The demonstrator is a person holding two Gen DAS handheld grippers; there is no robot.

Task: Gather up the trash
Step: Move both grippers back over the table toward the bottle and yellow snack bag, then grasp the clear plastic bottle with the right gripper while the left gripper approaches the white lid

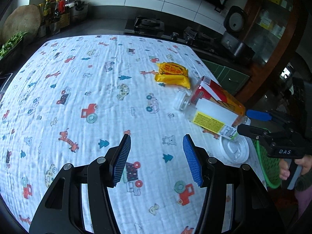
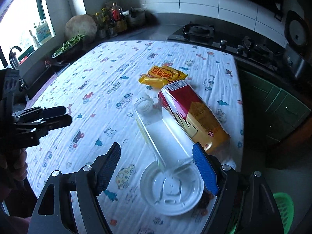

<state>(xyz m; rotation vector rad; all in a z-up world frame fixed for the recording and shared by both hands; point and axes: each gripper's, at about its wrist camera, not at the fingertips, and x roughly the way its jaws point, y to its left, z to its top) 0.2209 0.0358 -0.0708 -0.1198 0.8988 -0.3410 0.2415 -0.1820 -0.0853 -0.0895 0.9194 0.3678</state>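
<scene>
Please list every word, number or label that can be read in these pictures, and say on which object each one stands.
"DAS": on the black body of the right gripper, seen from the left wrist.
Large red Chinese characters on the yellow packet: too distorted to quote surely.
Barcode on the red and yellow carton: digits too small.
Yellow label on the clear bottle: print too small to read.
White lid: no text.

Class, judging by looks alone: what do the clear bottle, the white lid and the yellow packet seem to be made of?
Clear bottle: likely transparent plastic; the cloth shows through. White lid: thin moulded plastic, matte, with embossed ridges. Yellow packet: glossy printed film, crinkled and shiny; plastic or foil-lined, unclear.
</scene>
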